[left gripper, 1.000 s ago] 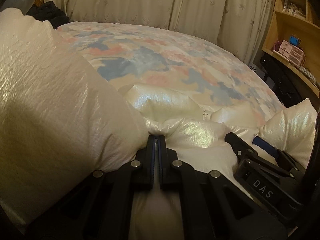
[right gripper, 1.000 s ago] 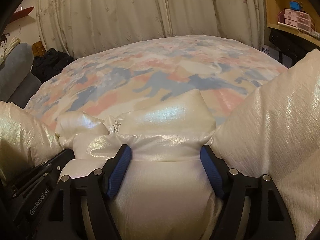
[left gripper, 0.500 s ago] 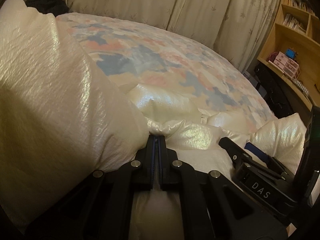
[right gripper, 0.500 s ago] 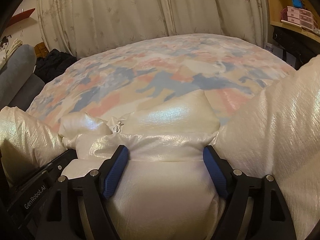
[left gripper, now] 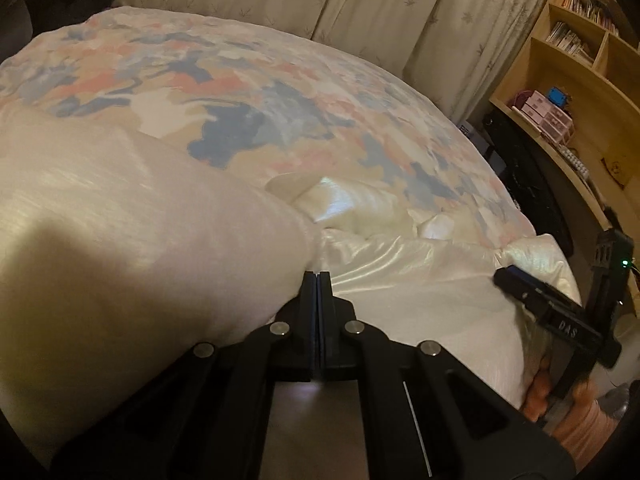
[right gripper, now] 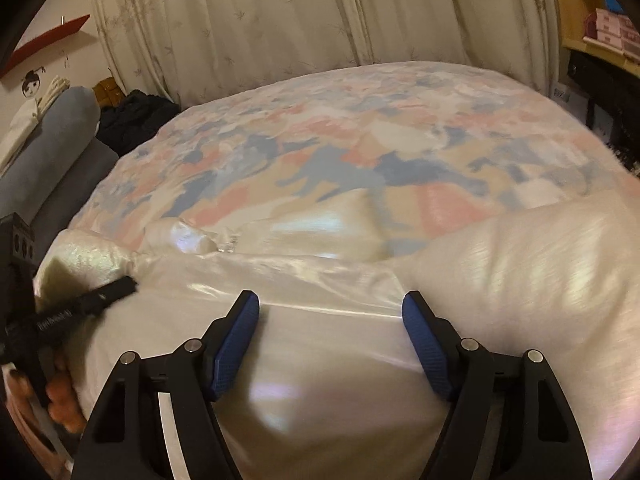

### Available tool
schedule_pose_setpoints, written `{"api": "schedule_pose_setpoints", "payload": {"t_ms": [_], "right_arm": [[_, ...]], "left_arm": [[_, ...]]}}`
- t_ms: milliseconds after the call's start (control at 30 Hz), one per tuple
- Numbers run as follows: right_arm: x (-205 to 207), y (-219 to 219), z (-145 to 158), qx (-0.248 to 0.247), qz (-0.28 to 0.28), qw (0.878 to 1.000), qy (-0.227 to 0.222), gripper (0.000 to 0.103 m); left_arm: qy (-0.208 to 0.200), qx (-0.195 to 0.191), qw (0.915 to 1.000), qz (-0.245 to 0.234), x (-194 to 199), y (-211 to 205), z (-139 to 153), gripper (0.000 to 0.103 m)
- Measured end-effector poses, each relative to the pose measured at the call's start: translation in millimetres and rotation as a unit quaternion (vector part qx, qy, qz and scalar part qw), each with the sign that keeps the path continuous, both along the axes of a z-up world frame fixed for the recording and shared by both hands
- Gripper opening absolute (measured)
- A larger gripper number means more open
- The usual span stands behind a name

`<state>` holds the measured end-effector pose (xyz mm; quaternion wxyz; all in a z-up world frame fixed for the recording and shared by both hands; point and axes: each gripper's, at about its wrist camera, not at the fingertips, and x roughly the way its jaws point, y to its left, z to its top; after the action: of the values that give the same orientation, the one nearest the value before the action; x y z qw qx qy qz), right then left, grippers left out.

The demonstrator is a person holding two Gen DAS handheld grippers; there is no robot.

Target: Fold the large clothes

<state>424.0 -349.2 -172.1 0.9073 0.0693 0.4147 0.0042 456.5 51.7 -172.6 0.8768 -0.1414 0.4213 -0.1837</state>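
A large shiny cream puffy garment (left gripper: 400,276) lies at the near edge of a bed, also in the right wrist view (right gripper: 320,360). My left gripper (left gripper: 319,280) is shut, its tips pinched on the garment's edge, a big padded part (left gripper: 120,240) bulging to its left. My right gripper (right gripper: 330,308) has its blue pads (right gripper: 234,340) wide apart around a thick fold of the garment; a grip on it does not show. Each gripper shows in the other's view, the right one (left gripper: 552,316) and the left one (right gripper: 80,304).
The bed has a blue, pink and cream patterned cover (left gripper: 260,96). Cream curtains (right gripper: 300,20) hang behind it. A wooden shelf unit (left gripper: 580,80) with boxes stands at the right. A grey bolster (right gripper: 48,136) and dark clothes (right gripper: 132,116) lie at the left.
Both grippers have moved apart sideways, stretching the garment's edge between them. The padded parts have dropped lower toward the bed. The jaws hold as before.
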Motion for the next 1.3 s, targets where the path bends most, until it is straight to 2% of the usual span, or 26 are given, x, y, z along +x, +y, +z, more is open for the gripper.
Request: {"api": "schedule_pose_setpoints", "payload": {"t_ms": [133, 267, 467, 633, 800, 867, 1100, 1133, 1300], "right_arm": [[-19, -31, 17, -0.029, -0.028, 0.999, 0.001, 0.075], [-45, -65, 38, -0.052, -0.08, 0.995, 0.005, 0.077], [-119, -111, 69, -0.029, -0.14, 0.99, 0.006, 0.08], [-176, -117, 88, -0.022, -0.151, 0.988, 0.001, 0.08], [-216, -95, 101, -0.021, -0.14, 0.99, -0.005, 0.08], [-225, -79, 104, -0.027, -0.133, 0.991, -0.003, 0.08], [-271, -22, 114, 0.012, -0.095, 0.995, -0.016, 0.08], [-278, -14, 116, 0.017, -0.09, 0.996, -0.018, 0.08], [-302, 20, 125, 0.042, -0.064, 0.997, -0.033, 0.08]], "left_arm": [[0.013, 0.002, 0.9999, -0.002, -9, 28, 9, 0.001], [0.004, 0.042, 0.999, 0.014, -35, 54, 26, 0.001], [-0.006, 0.099, 0.9944, 0.036, -84, 85, 49, 0.001], [-0.001, 0.116, 0.991, 0.068, -128, 109, 72, 0.004], [-0.005, 0.102, 0.9909, 0.088, -182, 124, 95, 0.023], [-0.01, 0.098, 0.991, 0.091, -201, 125, 104, 0.034], [-0.023, 0.059, 0.9951, 0.076, -265, 116, 123, 0.046], [-0.024, 0.053, 0.9957, 0.072, -272, 115, 124, 0.05], [-0.02, 0.004, 0.9976, 0.067, -302, 111, 125, 0.061]]}}
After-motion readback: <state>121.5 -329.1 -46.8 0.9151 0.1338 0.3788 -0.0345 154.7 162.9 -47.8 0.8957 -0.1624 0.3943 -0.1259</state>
